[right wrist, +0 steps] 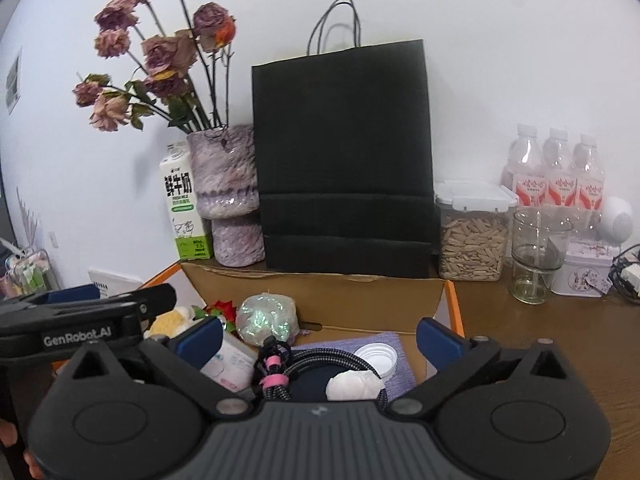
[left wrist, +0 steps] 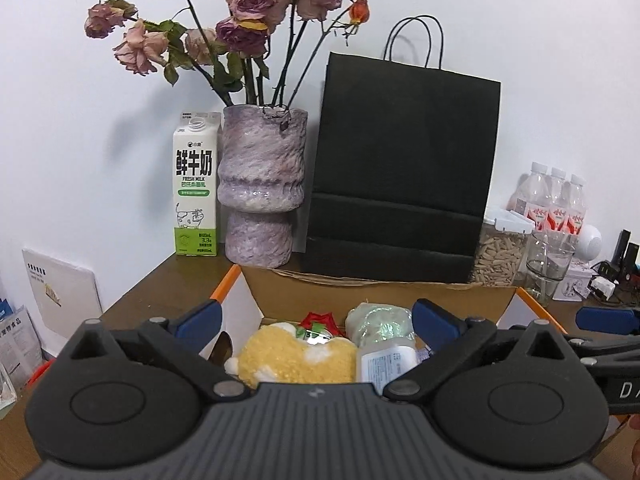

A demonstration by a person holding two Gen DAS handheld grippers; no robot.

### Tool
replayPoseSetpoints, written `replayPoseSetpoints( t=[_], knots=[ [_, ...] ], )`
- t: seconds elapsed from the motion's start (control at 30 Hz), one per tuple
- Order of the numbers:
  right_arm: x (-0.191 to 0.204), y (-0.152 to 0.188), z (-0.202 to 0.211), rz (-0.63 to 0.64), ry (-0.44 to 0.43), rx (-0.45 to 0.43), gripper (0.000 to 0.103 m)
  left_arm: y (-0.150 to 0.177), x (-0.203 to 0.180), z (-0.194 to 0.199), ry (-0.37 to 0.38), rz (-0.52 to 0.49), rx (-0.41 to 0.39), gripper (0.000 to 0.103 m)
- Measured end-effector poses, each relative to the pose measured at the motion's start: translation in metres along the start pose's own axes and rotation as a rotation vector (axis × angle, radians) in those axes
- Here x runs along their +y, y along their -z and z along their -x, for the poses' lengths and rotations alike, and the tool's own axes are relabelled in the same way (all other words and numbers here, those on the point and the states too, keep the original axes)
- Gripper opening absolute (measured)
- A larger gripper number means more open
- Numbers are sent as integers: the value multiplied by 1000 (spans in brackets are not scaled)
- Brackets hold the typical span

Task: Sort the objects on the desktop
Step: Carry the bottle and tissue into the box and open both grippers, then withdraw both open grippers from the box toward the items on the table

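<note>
Both tools held over the near edge of the cardboard box [right wrist: 320, 292], left tool [left wrist: 316, 320] and right tool [right wrist: 320, 334] each with jaws spread wide, nothing between them. Directly ahead of the left tool, inside the box: yellow plush toy [left wrist: 296, 356]. Ahead of the right tool: coiled braided cable [right wrist: 304, 364] and white lid [right wrist: 378, 358]; black paper bag [right wrist: 344, 160] stands on the surface behind the box.

Even, bright indoor light falling on the white wall [left wrist: 540, 60], soft shadow lying beside the milk carton [left wrist: 196, 184], fisheye bending and darkening the corners, distant items slightly softening.
</note>
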State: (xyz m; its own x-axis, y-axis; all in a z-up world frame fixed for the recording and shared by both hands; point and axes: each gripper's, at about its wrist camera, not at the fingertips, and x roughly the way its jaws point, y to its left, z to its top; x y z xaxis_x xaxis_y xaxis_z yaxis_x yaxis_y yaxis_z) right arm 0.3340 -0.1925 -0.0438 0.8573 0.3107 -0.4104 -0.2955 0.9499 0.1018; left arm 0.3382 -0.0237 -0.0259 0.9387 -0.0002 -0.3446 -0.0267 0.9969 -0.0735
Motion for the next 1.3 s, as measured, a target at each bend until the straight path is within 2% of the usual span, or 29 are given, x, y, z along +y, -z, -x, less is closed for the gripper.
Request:
replayPoseSetpoints(
  t=[0.23, 0.57, 0.87, 1.0, 1.3],
  knots=[
    [6, 0, 6, 30, -4, -9, 103, 1, -1, 3, 8, -13, 4, 103],
    [18, 2, 19, 81, 9, -37, 103, 7, 4, 25, 3, -15, -19, 103],
    [24, 15, 46, 80, 29, -38, 103, 19, 4, 50, -3, -35, -22, 103],
    [27, 20, 60, 77, 37, -48, 103, 25, 3, 63, -28, -56, -28, 103],
    [37, 37, 86, 87, 50, -49, 103, 40, 11, 92, -5, -38, -22, 103]
  ],
)
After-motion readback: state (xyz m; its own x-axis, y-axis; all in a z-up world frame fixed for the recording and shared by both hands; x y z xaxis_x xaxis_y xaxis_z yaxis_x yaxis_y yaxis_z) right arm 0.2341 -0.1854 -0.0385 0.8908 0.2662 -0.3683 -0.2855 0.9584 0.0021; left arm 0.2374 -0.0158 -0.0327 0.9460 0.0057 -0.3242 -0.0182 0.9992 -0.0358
